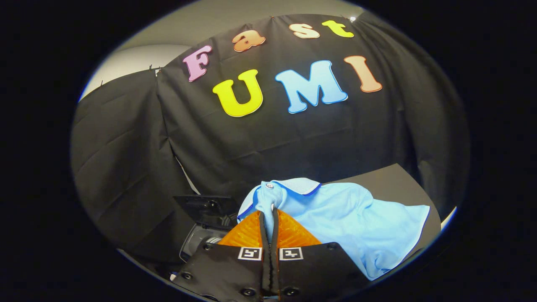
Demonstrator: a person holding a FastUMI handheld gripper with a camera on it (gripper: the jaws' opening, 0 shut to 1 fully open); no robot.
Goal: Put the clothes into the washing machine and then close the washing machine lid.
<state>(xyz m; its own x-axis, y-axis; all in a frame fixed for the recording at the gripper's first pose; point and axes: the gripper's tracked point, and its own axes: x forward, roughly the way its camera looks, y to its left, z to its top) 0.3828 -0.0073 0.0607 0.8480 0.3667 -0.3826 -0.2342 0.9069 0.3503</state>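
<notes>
A light blue polo shirt (pixel 348 226) with darker blue trim along the collar and placket is pinched between the closed fingers of the gripper (pixel 269 214), draped off to their right. It's laid on a black table (pixel 390 184). Small black-and-white square markers (pixel 250 253) are seen on the gripper body. Left of the fingers, a grey washer (pixel 201 241) with a dark, glossy open lid (pixel 205 207) is seen.

Your light blue polo shirt (pixel 344 218) lies crumpled on the dark table; beside it to the left, the washing machine (pixel 205 228) stands with its lid (pixel 205 209) up.
</notes>
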